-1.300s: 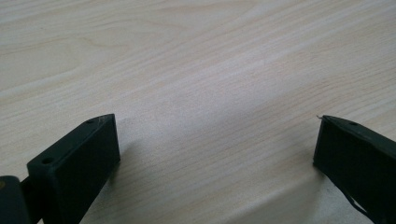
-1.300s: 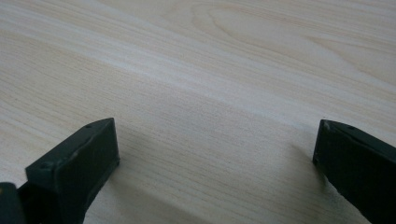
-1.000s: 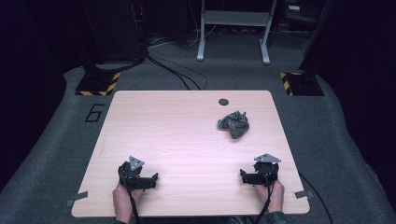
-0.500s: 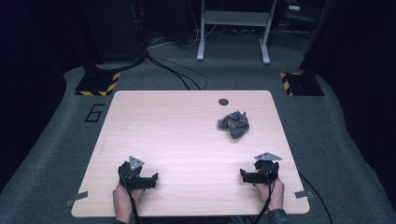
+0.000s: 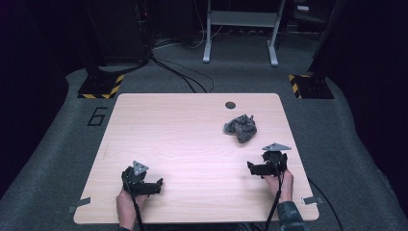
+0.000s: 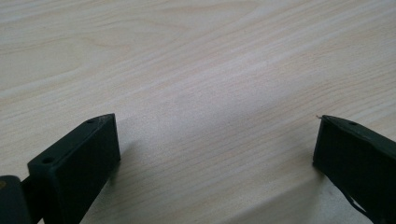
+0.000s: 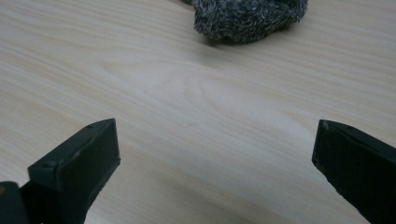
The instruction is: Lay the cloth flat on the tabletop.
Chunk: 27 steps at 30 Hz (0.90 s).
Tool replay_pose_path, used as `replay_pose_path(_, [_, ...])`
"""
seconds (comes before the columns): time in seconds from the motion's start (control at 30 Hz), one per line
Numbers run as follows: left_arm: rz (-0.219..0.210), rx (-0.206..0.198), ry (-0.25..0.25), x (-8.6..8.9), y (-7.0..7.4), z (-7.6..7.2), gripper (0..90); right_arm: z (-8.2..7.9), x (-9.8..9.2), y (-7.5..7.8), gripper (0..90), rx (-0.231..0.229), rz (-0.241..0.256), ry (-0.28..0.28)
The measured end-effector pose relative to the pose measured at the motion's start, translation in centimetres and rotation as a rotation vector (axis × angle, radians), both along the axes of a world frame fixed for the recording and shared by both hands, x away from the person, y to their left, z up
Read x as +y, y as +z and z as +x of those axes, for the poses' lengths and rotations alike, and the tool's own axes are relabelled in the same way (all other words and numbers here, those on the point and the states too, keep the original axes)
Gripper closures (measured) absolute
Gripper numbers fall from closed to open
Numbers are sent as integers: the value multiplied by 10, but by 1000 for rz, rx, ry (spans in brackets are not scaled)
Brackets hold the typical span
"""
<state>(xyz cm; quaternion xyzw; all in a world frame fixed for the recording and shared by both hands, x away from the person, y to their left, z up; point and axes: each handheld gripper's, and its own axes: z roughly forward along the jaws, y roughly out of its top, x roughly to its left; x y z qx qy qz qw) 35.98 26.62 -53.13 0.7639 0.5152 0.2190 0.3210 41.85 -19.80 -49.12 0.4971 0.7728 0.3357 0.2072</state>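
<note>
A crumpled grey cloth (image 5: 240, 128) lies on the light wooden table (image 5: 183, 139), toward its far right. My right gripper (image 5: 265, 168) rests near the front right edge, a short way in front of the cloth. It is open and nothing is between its jaws. In the right gripper view (image 7: 215, 126) the cloth (image 7: 247, 18) sits ahead at the top of the frame, apart from the jaws. My left gripper (image 5: 143, 185) is at the front left, also open and empty. In the left gripper view (image 6: 215, 123) bare table (image 6: 201, 56) lies between its fingertips.
A dark round grommet (image 5: 230, 105) sits in the table near its far edge. Beyond the table are cables (image 5: 183, 77) on grey carpet, a metal stand (image 5: 240, 29) and yellow-black striped feet (image 5: 101, 89).
My right gripper has moved a little forward, toward the cloth. The left gripper and the cloth have stayed put.
</note>
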Motion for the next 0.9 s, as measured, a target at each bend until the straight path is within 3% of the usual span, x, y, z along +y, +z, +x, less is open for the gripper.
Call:
replay_pose_path(0.63, [0,0,0,0,0,0,3,54,5,16,25,42,21,-1])
replay_pose_path(0.9, [3,-2,2,0,0,0,3,79,14,28,28,26,6,7])
